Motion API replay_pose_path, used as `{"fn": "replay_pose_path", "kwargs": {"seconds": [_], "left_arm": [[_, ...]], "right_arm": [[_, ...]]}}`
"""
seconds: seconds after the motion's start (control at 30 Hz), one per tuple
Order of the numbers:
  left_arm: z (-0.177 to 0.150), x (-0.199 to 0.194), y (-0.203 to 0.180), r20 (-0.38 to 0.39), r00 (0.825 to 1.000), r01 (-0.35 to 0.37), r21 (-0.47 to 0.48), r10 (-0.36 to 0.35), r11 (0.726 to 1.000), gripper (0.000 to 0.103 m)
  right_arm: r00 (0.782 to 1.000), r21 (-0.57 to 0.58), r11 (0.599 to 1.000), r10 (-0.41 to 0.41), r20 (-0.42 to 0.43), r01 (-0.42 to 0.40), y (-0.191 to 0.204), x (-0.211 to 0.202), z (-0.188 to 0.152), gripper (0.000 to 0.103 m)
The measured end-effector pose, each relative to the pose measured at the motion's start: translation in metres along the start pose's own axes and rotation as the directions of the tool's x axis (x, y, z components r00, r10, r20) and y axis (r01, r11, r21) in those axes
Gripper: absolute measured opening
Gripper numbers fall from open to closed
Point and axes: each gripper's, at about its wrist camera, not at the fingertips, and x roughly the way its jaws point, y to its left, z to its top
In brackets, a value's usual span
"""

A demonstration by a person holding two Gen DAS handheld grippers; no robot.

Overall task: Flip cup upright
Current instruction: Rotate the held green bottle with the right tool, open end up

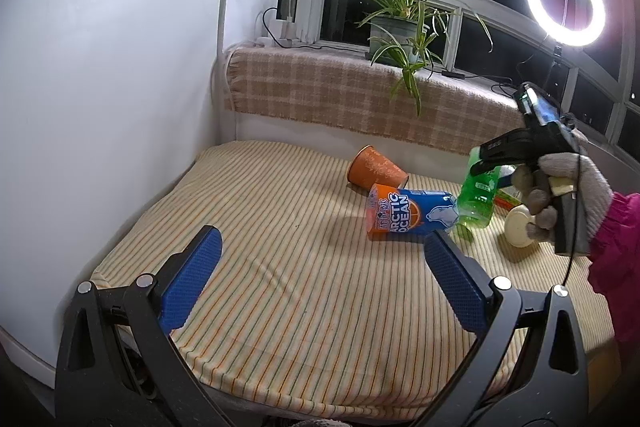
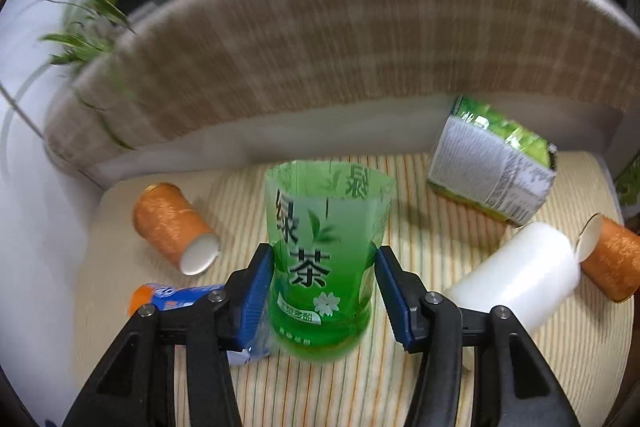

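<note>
A clear green cup [image 2: 324,259] with Chinese tea lettering stands upright, open end up, between the blue pads of my right gripper [image 2: 325,287], which is shut on its lower half. In the left wrist view the same green cup [image 1: 476,199] hangs tilted in the right gripper [image 1: 486,167], its base close to the striped cloth [image 1: 280,267]. My left gripper [image 1: 324,279] is open and empty, low over the cloth's front, well short of the cups.
A blue and orange Arctic Ocean cup [image 1: 408,213] and an orange cup [image 1: 376,169] lie on their sides. A white cup [image 2: 516,279], another orange cup [image 2: 612,259] and a green labelled carton [image 2: 492,171] lie at the right. A plaid-covered ledge [image 1: 340,91] with a plant [image 1: 400,27] stands behind.
</note>
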Motion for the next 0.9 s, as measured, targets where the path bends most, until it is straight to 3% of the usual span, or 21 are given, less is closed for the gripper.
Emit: {"fn": "replay_pose_path", "kwargs": {"seconds": [0.23,0.33,0.5,0.7,0.9], "left_arm": [[0.001,-0.006,-0.012,0.009,1.0,0.004,0.025,-0.004,1.0,0.103],[0.002,-0.009,-0.016,0.012,1.0,0.006,0.034,-0.007,0.999,0.103],[0.002,-0.008,-0.022,0.009,1.0,0.02,0.04,-0.02,0.999,0.103],[-0.001,-0.007,-0.029,-0.012,0.998,0.057,0.04,-0.056,0.998,0.103],[-0.003,-0.007,-0.03,-0.026,0.997,0.076,0.032,-0.075,0.997,0.103]], "right_arm": [[0.99,-0.024,0.995,0.095,0.101,-0.093,-0.013,-0.05,-0.016,0.053],[0.987,-0.067,0.99,0.131,0.094,-0.125,-0.017,-0.075,-0.033,0.053],[0.973,-0.115,0.967,0.227,-0.028,-0.229,-0.041,-0.109,-0.073,0.053],[0.932,-0.058,0.945,0.305,-0.195,-0.322,-0.062,-0.103,-0.11,0.053],[0.908,0.001,0.939,0.331,-0.258,-0.343,-0.065,-0.077,-0.123,0.054]]}}
